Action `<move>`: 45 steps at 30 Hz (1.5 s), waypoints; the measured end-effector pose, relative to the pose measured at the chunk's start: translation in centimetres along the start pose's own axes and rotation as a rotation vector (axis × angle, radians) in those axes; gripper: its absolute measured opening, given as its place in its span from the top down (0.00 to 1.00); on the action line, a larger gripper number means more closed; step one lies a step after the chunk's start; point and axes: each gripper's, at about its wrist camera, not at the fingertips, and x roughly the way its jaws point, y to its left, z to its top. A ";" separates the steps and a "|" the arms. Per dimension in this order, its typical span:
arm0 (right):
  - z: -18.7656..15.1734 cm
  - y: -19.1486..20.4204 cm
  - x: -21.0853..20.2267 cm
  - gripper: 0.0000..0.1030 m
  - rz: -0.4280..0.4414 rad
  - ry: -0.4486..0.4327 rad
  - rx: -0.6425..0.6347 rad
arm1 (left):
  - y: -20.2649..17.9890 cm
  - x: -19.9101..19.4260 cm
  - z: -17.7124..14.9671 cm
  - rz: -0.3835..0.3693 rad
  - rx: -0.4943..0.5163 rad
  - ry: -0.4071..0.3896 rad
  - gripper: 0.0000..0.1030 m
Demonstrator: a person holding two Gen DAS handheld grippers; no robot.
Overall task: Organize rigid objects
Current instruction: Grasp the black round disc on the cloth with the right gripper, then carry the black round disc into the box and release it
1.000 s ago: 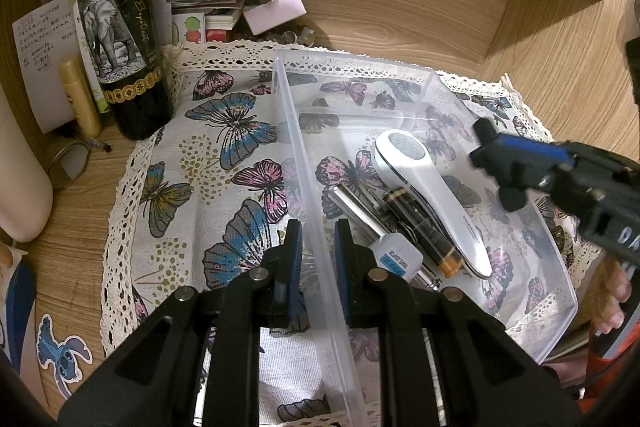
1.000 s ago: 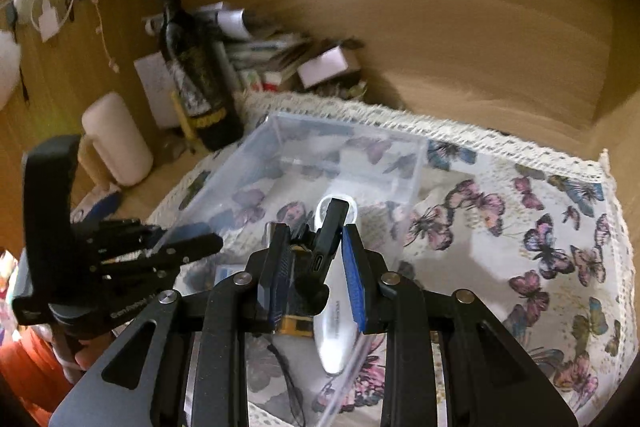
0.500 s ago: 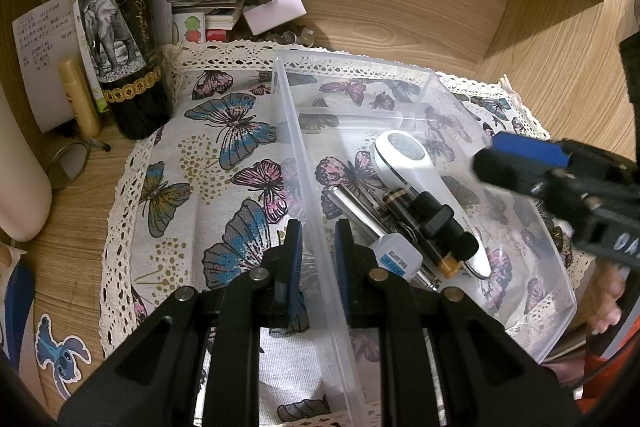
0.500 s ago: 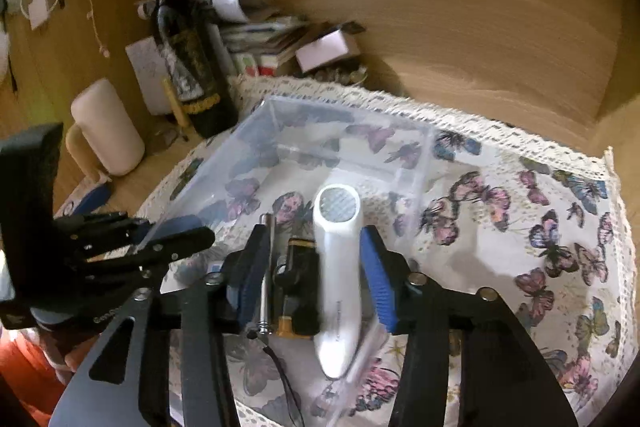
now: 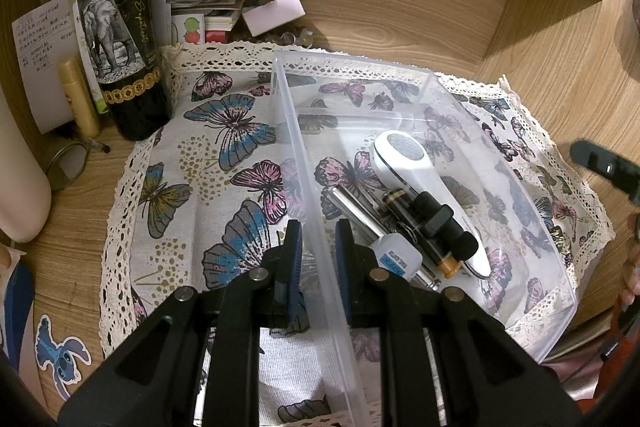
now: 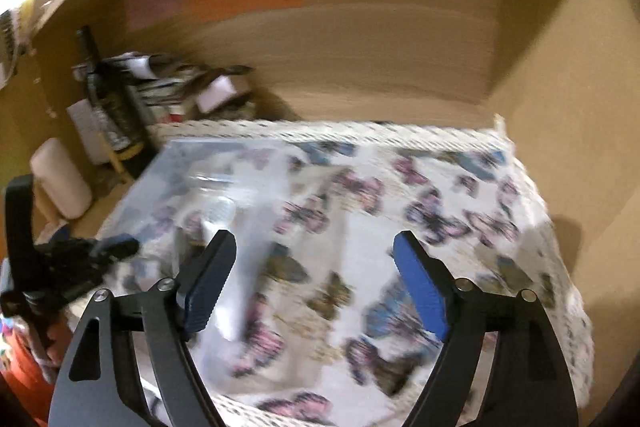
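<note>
right wrist view: smeared throughout; butterfly cloth (image 6: 400, 227) and clear bin (image 6: 208, 179) show no sharp edges
bin contents: only a pale streak there, items cannot be told apart
wine bottle (image 5: 120, 39): neck cut off by the top edge
right gripper (image 5: 604, 167): only a dark tip shows at the left view's edge
bottle label (image 5: 396, 259): print too small to read

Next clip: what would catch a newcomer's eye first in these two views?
Probably the clear plastic bin in the middle of the butterfly-print cloth, with a white handheld device and dark pen-like items lying in it. The left tongs are clamped on its near wall. A dark wine bottle with an elephant label stands at the cloth's far left corner, while the right tongs are opening, nothing between them.
</note>
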 end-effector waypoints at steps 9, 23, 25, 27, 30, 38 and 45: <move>-4.7 -3.9 1.7 0.23 -0.093 0.144 0.086 | 0.0 0.0 0.1 0.000 0.002 0.001 0.84; -6.7 -4.2 3.5 0.69 -0.079 0.211 0.048 | -0.1 0.0 0.2 -0.003 -0.001 0.000 0.84; -6.0 -3.7 3.1 0.69 -0.072 0.183 0.037 | -0.1 0.0 0.2 -0.003 -0.002 0.000 0.84; -5.3 -3.1 3.0 0.69 -0.056 0.160 0.029 | 0.0 -0.1 0.1 -0.003 -0.001 0.000 0.84; -4.0 -1.7 2.5 0.69 -0.041 0.113 -0.006 | -0.1 -0.1 0.1 -0.004 -0.003 -0.001 0.84; -1.1 1.5 2.6 0.69 0.061 0.029 -0.048 | -0.1 -0.1 0.1 -0.004 -0.001 -0.001 0.84; 0.9 3.9 2.9 0.69 0.133 -0.018 -0.079 | -0.1 -0.1 0.1 -0.004 -0.003 -0.001 0.84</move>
